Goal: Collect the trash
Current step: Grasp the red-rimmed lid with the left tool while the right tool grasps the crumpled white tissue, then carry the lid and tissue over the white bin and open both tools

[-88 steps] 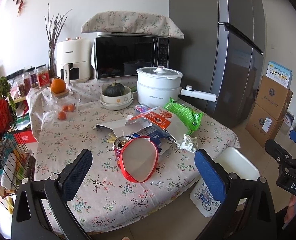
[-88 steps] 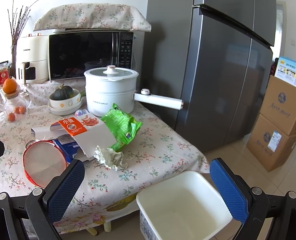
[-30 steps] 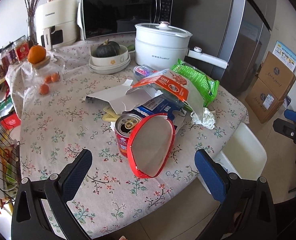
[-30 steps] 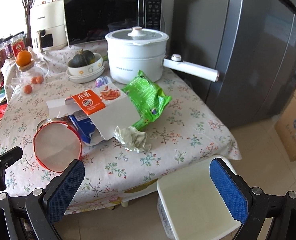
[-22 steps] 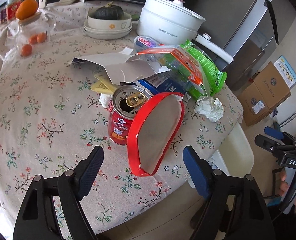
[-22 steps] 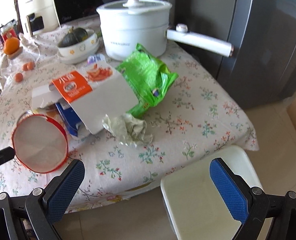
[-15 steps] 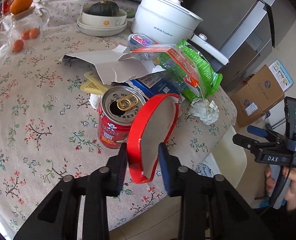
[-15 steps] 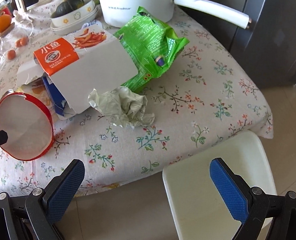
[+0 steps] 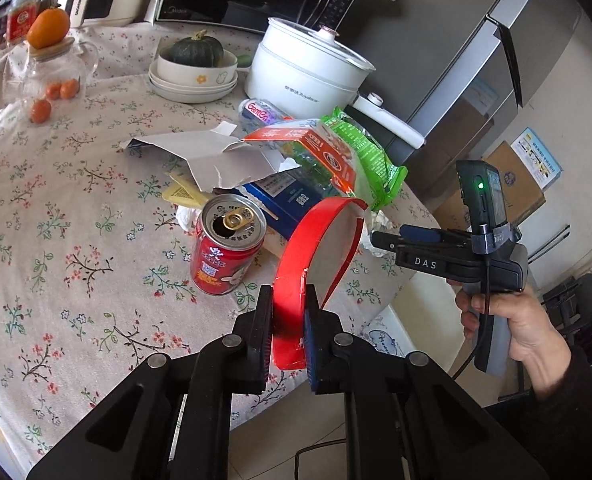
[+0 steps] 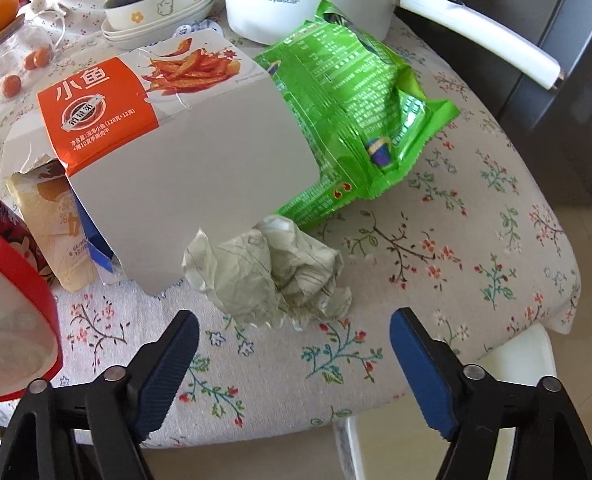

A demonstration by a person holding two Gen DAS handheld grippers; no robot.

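Observation:
My left gripper [image 9: 288, 300] is shut on the rim of a red paper bowl [image 9: 319, 240] with a pale inside, which stands on edge at the table's front. A red drink can [image 9: 226, 256] stands open-topped just left of it. In the right wrist view a crumpled grey-green paper wad [image 10: 272, 276] lies on the floral cloth, just ahead of my right gripper [image 10: 292, 320]. Its jaws are closing, and the pads stand wide on either side of the wad's near edge without touching it. An orange-and-white carton [image 10: 176, 140] and a green snack bag [image 10: 355, 100] lie behind the wad.
A white bin [image 10: 515, 360] stands on the floor under the table's front edge. A white electric pot [image 9: 307, 68], stacked bowls with a green pumpkin [image 9: 194, 68] and a blue box [image 9: 292, 196] are on the table. A hand [image 9: 511, 320] holds the right gripper.
My left gripper closed on the red bowl's rim and tilted it. My right gripper dropped toward the crumpled wad and its jaws narrowed.

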